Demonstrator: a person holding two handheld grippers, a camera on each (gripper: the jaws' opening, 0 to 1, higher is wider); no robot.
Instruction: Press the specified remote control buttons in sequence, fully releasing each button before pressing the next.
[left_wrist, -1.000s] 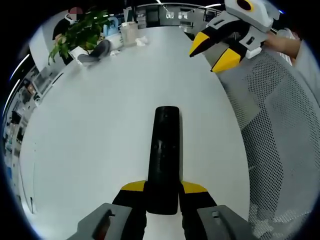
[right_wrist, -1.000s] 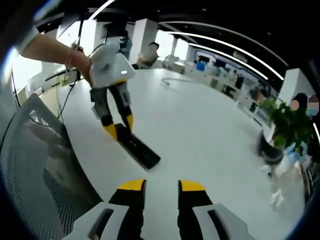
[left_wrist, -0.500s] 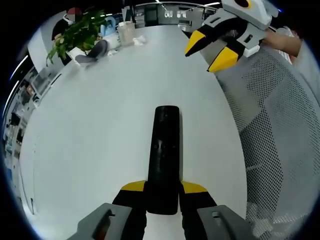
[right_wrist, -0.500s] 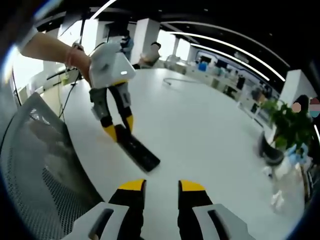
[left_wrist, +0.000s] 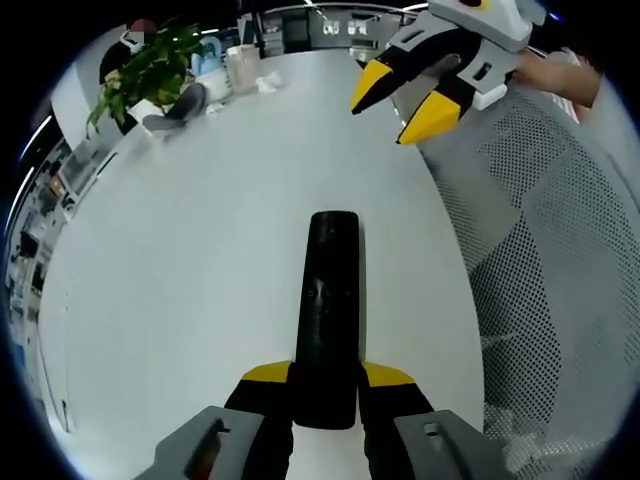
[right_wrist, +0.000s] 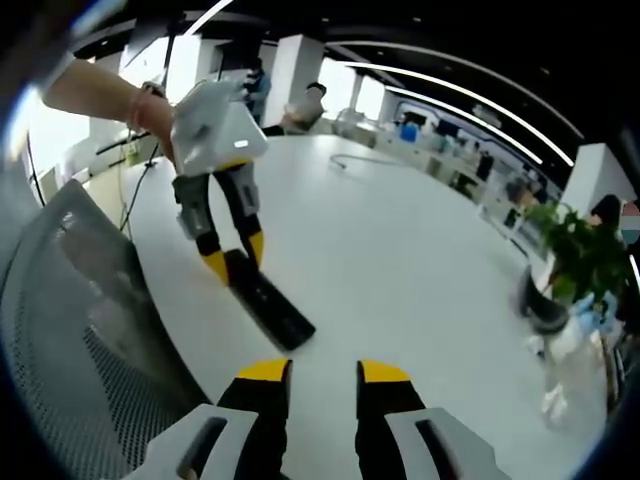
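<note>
No legible markings on remote (left_wrist: 328, 310) between left gripper (left_wrist: 327, 375) fingers.

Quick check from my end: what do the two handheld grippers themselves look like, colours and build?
Both match: the left gripper and right gripper have black jaws capped with yellow tips on grey bases. Seen from outside, each carries a pale grey-white housing above dark jaw arms. No markings or cables are legible. The forearms in view look bare, with no sleeve visible.

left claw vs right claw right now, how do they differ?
The left claw is shut on the long black remote control, gripping its near end; the right claw holds nothing, its jaws apart. The left claw keeps the remote low over the white table; the right claw hovers off to the side, clear of the remote. Both have yellow tips on grey bodies.
</note>
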